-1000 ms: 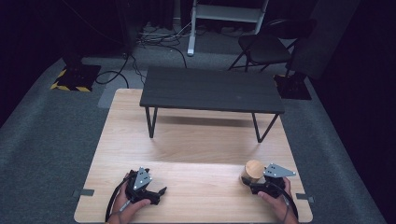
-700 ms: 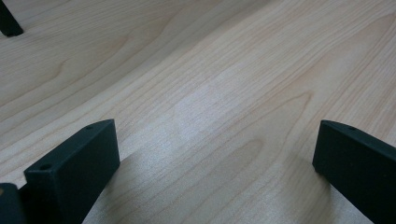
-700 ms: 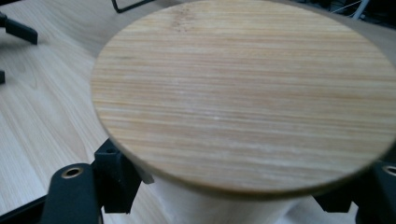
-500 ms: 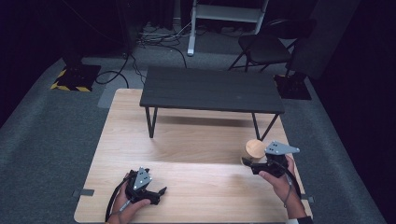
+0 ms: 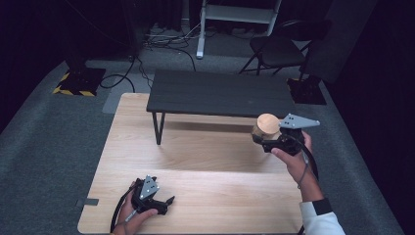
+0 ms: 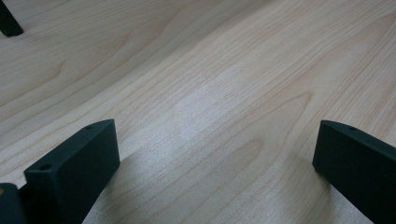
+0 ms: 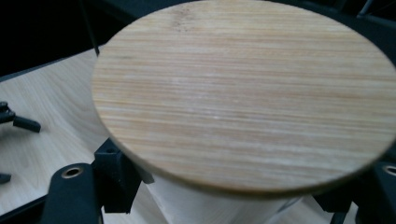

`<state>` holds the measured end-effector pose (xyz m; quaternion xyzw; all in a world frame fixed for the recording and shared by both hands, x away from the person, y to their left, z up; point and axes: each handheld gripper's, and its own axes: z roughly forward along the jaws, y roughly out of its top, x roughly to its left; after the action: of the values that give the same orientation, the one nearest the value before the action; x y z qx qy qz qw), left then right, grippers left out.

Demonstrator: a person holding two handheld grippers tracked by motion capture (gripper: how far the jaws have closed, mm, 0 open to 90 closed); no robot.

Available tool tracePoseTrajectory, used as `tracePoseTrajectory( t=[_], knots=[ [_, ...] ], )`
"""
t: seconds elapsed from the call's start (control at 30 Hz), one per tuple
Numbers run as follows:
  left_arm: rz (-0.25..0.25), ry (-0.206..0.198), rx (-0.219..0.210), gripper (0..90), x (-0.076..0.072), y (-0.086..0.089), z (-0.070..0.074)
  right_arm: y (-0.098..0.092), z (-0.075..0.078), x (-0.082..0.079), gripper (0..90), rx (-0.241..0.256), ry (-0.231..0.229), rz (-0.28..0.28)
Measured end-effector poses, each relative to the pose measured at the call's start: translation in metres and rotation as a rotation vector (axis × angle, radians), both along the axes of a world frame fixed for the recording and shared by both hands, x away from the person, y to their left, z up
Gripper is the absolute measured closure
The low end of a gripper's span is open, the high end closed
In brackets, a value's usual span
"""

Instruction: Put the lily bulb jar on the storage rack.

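Observation:
A round canister (image 5: 266, 126) with a bamboo lid (image 7: 243, 93) and a pale body (image 7: 210, 205) is held up in the air at the right, near the front right corner of the low black table (image 5: 220, 93). My right gripper (image 5: 259, 134) is shut on its body, just under the lid, with a jaw on either side of it in the right gripper view. My left gripper (image 5: 166, 201) rests on the light wooden tabletop (image 5: 205, 161) at the front left. Its jaws stand wide apart with nothing between them in the left gripper view (image 6: 215, 158).
The black table stands on thin legs (image 5: 157, 128) on the far half of the wooden top. Grey carpet surrounds the wooden top. A chair (image 5: 279, 49) and cables (image 5: 161, 39) lie beyond it. The left gripper's fingertips (image 7: 18, 122) appear at the left edge of the right gripper view.
My right gripper has lifted the canister off the wooden top and carried it up and away, toward the black table's right corner. The left gripper has stayed put.

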<state>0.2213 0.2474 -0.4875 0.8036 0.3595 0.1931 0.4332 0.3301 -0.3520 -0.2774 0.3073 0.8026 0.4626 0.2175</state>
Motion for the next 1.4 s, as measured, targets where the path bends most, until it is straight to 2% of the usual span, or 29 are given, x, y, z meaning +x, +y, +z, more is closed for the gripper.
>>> tracePoseTrajectory(
  t=[0.07,0.1,0.2,0.23,0.33,0.53,0.57,0.73,0.83,1.2,1.4],
  knots=[
    [0.000,0.000,0.000,0.4,0.000,0.000,0.000,0.006,0.013,0.009,24.7,0.000,0.001,0.002],
    [0.000,0.000,0.000,0.5,0.000,0.000,0.000,0.006,0.013,0.009,24.7,0.000,0.001,0.002],
    [0.000,0.000,0.000,0.4,0.000,0.000,0.000,0.013,0.028,0.020,24.7,0.003,0.001,0.003],
    [0.000,0.000,0.000,0.5,0.000,0.000,0.000,0.013,0.028,0.020,24.7,0.003,0.001,0.003],
    [0.000,0.000,0.000,0.5,0.000,0.000,0.000,0.016,0.040,0.032,24.7,0.027,0.005,-0.012],
    [0.000,0.000,0.000,0.4,0.000,0.000,0.000,0.024,0.054,0.044,24.7,0.025,-0.005,-0.028],
    [0.000,0.000,0.000,0.4,0.000,0.000,0.000,0.027,0.057,0.050,24.7,0.029,0.009,-0.036],
    [0.000,0.001,0.001,0.5,0.000,0.000,0.000,0.031,0.059,0.063,24.7,0.048,0.015,-0.048],
    [0.000,0.001,0.000,0.4,0.000,0.000,0.000,0.041,0.059,0.073,24.7,0.011,0.025,-0.075],
    [0.000,0.000,0.000,0.4,0.000,0.000,0.000,0.051,0.045,0.097,24.7,-0.003,0.065,-0.118],
    [0.000,0.001,0.000,0.5,0.000,0.000,0.000,0.053,0.042,0.103,24.7,-0.009,0.076,-0.122]
  ],
)
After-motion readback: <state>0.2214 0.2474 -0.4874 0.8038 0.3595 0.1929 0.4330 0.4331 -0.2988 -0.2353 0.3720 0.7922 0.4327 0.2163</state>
